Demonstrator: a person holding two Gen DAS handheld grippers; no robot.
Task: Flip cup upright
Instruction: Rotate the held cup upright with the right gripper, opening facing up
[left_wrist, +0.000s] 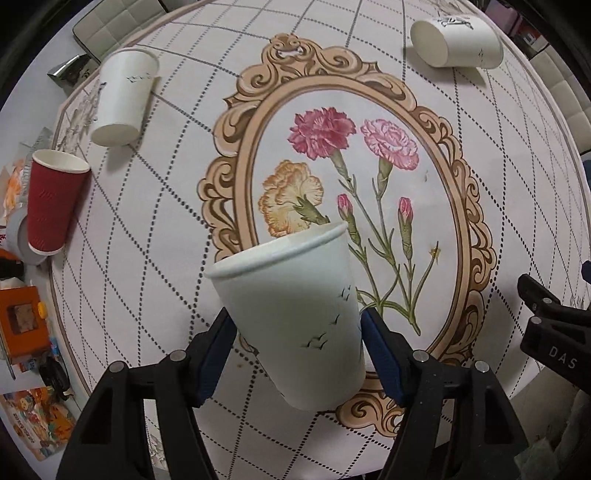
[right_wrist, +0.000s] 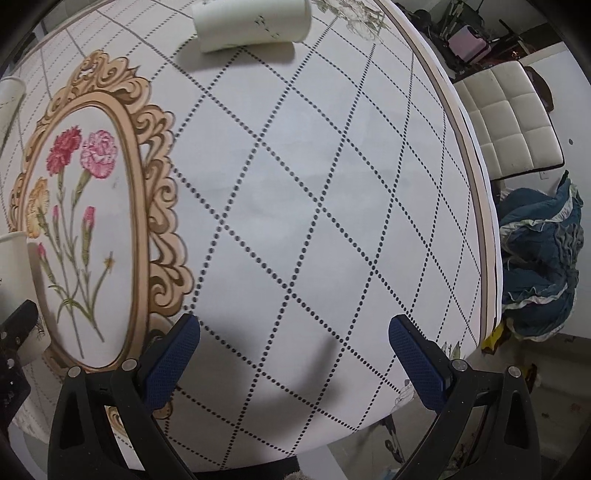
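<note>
My left gripper is shut on a white paper cup with small bird prints. The cup is held mouth-up, tilted a little to the left, above the flowered tablecloth. Its edge also shows at the far left of the right wrist view. My right gripper is open and empty above the cloth's dotted grid; part of it shows at the right edge of the left wrist view.
A white cup lies on its side at the back right, also in the right wrist view. Another white cup stands upside down at the back left. A red cup stands upright at the left. The table edge and a white chair are on the right.
</note>
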